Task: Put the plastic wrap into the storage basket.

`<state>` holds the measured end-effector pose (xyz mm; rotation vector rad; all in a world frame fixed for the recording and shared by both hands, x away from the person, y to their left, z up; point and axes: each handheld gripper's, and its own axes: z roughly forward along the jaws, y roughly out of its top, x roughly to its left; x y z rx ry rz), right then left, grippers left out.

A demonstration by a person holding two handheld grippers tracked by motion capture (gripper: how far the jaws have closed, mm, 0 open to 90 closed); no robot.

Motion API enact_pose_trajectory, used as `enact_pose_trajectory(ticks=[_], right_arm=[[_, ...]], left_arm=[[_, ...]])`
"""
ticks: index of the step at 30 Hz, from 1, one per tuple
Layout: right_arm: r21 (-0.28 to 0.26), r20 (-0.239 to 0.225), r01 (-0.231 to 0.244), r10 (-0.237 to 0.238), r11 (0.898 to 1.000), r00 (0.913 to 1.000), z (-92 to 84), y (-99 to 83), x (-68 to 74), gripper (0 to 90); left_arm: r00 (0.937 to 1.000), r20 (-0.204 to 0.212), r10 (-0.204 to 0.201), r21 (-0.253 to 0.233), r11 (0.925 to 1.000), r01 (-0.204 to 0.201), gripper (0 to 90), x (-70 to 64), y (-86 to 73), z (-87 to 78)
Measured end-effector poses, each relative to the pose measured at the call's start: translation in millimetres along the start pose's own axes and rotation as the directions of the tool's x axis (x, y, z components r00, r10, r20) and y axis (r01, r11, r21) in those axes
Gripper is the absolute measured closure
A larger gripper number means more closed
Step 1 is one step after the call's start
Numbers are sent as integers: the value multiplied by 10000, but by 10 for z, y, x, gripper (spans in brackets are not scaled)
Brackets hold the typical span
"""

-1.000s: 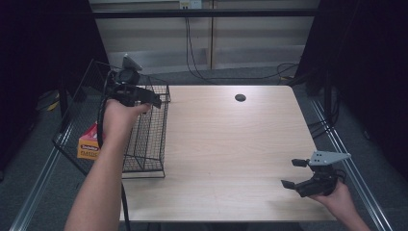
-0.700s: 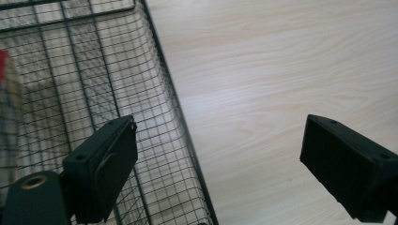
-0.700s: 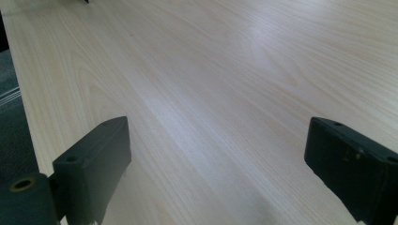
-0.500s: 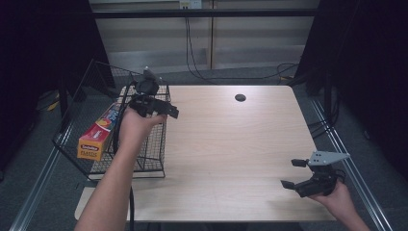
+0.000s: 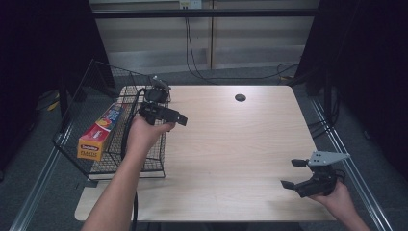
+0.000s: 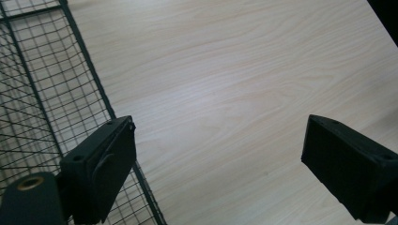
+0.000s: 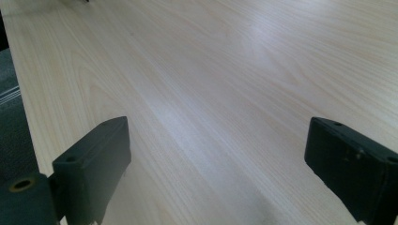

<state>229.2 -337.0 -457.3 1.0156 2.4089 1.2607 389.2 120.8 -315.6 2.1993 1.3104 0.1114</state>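
My left gripper (image 5: 168, 114) hangs open over the right rim of a black wire basket (image 5: 72, 153) at the table's left side, with nothing between its jaws. In the left gripper view the left gripper (image 6: 216, 164) has its jaws wide apart, the wire basket (image 6: 37, 93) under the left jaw and bare wooden table (image 6: 225, 70) under the right one. A long orange and blue box (image 5: 98, 132) lies in the basket. My right gripper (image 5: 292, 173) rests open and empty near the table's front right corner. In the right gripper view the right gripper (image 7: 216, 164) looks over plain tabletop (image 7: 211, 70).
A dark round cable hole (image 5: 240, 97) sits at the back of the table (image 5: 231, 144). Cables run along the floor behind it. Metal rails flank the table on both sides.
My left hand has carried its open gripper from over the basket's far left rightward to the basket's right rim, uncovering the box. The right gripper has stayed put.
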Motion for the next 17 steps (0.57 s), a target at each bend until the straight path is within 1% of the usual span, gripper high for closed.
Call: enact_pose_trajectory(ticks=[1, 3, 4, 5, 7, 9, 10, 11, 14, 17], right_arm=[[0, 0, 0, 0, 10000, 10000, 0, 0, 0, 74], [24, 31, -4, 4, 10000, 10000, 3, -2, 0, 73], [32, 8, -8, 8, 10000, 10000, 6, -2, -4, 73], [65, -37, -37, 37, 10000, 10000, 7, -3, -1, 74], [86, -40, -13, 13, 10000, 10000, 10, -4, 2, 73], [76, -38, 9, -9, 10000, 10000, 14, -4, 4, 73], [100, -34, 21, -21, 9999, 10000, 17, -5, 7, 73], [117, -19, 11, -10, 9999, 10000, 20, -5, 8, 72], [209, -14, 35, -35, 9998, 10000, 30, -11, 10, 68], [431, 59, 155, -157, 9990, 9999, 59, -18, 20, 60]], left_arm=[[10000, 0, 0, 0, 10000, 0, 103, 0, 0, 0], [9998, 184, 112, -42, 9999, -112, 103, -30, -32, 42], [9997, 206, 116, -97, 9999, -114, 103, -45, -45, 57], [9994, 288, 167, -47, 9999, -166, 102, -52, -53, 72], [9992, 309, 265, -37, 9996, -264, 102, -74, -73, 100], [9990, 364, 272, -46, 9996, -271, 102, -81, -85, 113], [9986, 467, 260, -124, 9996, -254, 102, -94, -110, 148], [9981, 520, 320, -58, 9995, -317, 102, -98, -118, 160], [9969, 708, 355, -185, 9992, -343, 99, -123, -149, 193], [9953, 739, 634, -287, 9977, -614, 97, -165, -184, 214]])
